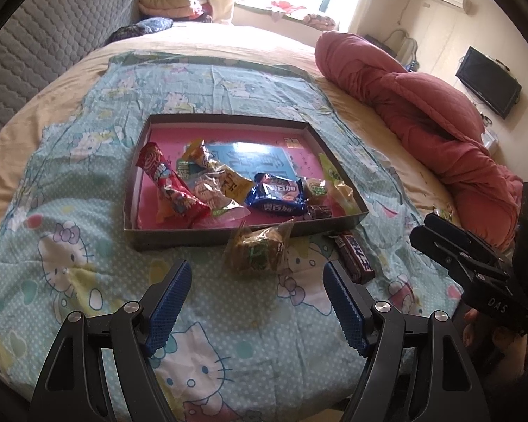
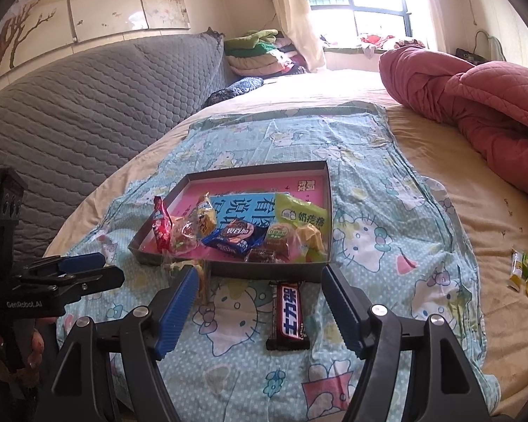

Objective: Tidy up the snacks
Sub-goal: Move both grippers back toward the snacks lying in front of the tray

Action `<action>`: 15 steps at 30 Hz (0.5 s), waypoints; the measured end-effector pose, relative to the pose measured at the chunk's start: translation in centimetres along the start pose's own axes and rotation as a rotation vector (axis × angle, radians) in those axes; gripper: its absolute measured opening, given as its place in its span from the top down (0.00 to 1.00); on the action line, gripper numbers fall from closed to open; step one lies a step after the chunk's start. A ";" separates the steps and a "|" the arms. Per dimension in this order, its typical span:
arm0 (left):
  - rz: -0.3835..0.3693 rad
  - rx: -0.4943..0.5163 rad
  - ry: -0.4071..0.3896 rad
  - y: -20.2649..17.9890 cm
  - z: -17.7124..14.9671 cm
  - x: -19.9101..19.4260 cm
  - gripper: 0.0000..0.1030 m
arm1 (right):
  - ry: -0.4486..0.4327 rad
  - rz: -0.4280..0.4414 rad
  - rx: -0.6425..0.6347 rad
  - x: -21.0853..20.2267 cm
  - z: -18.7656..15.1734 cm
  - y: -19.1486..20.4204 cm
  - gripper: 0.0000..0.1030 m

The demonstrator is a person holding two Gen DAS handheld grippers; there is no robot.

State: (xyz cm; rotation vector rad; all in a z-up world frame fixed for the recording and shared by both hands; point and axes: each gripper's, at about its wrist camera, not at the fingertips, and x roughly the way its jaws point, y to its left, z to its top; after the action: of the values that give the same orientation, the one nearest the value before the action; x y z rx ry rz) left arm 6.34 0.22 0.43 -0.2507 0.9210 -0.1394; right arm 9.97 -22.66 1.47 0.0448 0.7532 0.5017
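Note:
A shallow dark box (image 1: 179, 242) (image 2: 329, 190) with a pink floor sits on a Hello Kitty cloth and holds several snack packets. A brown cake packet (image 1: 258, 253) and a dark chocolate bar (image 1: 355, 255) (image 2: 288, 314) lie on the cloth in front of it. My left gripper (image 1: 257, 304) is open and empty, just short of the cake packet. My right gripper (image 2: 260, 307) is open and empty, with the chocolate bar lying between its fingers. Each gripper shows in the other's view: the right one (image 1: 429, 228), the left one (image 2: 88, 263).
The cloth (image 1: 88, 232) lies on a beige bed. A red quilt (image 1: 422, 105) (image 2: 475, 91) is bunched at the right. A grey quilted headboard (image 2: 88, 105) runs along the left. Loose small sweets (image 2: 524, 274) lie on the bed at the far right.

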 end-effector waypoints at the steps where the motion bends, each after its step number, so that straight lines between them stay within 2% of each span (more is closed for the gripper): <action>1: -0.003 -0.004 0.006 0.0 -0.1 0.1 0.24 | 0.002 0.000 0.000 0.0 -0.1 0.0 0.30; 15: -0.034 -0.011 0.064 0.2 -0.8 1.8 0.24 | 0.075 -0.017 0.012 1.2 -1.1 -0.2 0.30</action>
State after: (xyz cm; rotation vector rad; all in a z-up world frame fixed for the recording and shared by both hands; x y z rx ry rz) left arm 6.80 -0.13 -1.47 -0.2733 0.9815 -0.1747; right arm 10.09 -22.41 -0.12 0.0312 0.8297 0.4847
